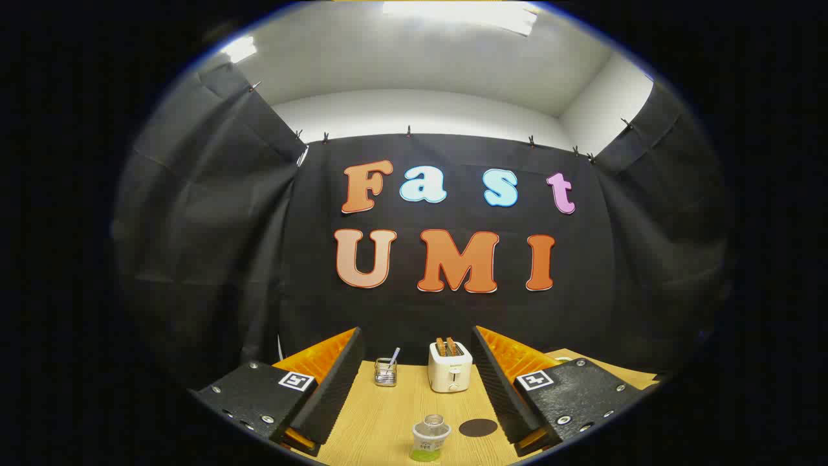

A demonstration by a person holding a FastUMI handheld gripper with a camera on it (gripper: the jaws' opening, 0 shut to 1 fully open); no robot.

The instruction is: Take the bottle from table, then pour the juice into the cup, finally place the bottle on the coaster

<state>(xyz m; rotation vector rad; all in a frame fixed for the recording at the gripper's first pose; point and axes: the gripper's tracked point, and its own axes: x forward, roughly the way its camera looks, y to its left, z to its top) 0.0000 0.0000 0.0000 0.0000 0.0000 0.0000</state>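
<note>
A small clear bottle point(429, 440) with green juice in its bottom stands upright on the wooden table point(388, 414), between my two fingers and a little ahead of them. It has no cap that I can make out. A dark round coaster point(478, 427) lies flat just right of the bottle, close to my right finger point(501, 382). My gripper point(420, 362) is open wide, held above the table, with nothing between its fingers but air.
A white toaster point(449, 367) with two slices of toast stands at the far end of the table. Left of it is a small wire holder point(385, 373) with a utensil in it. Black cloth walls close the booth behind and at both sides.
</note>
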